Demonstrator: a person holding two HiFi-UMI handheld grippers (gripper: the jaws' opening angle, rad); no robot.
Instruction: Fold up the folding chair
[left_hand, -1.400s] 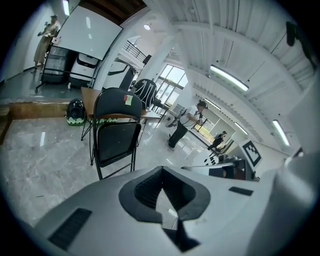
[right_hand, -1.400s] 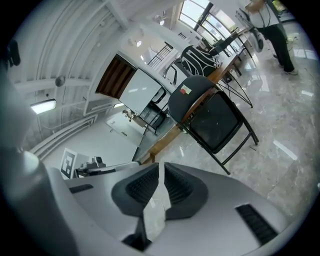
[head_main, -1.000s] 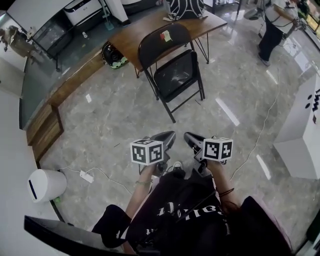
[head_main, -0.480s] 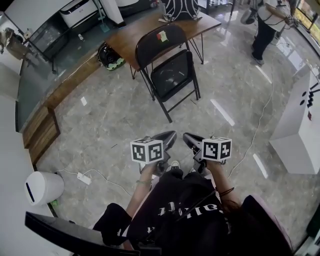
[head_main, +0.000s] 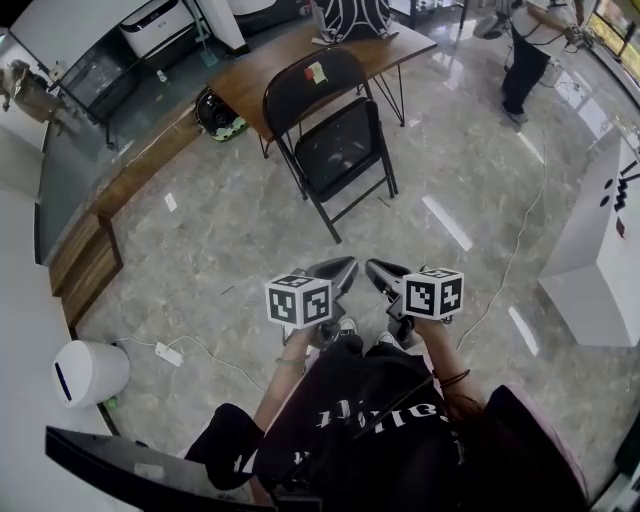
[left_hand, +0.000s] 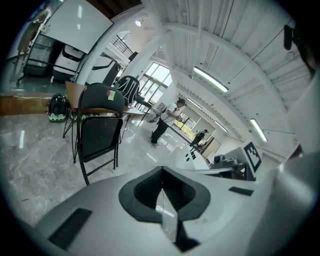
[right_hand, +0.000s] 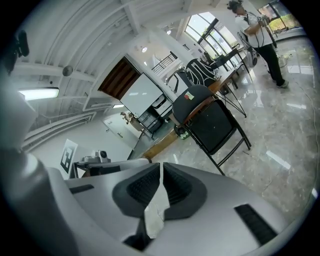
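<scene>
A black metal folding chair stands unfolded on the marble floor, its back against a wooden table; a small coloured sticker sits on the backrest. It also shows in the left gripper view as the chair and in the right gripper view as the chair. My left gripper and right gripper are held side by side in front of the person's body, well short of the chair. Both are shut with nothing between the jaws, and each points toward the chair.
A backpack rests on the table. A helmet-like object lies under the table's left end. A white bin and a power strip are at the left. A white cabinet stands right. A person stands far right.
The view has drawn closer to the chair, which now sits slightly lower-left in frame. Both grippers stay shut and have edged forward a little.
</scene>
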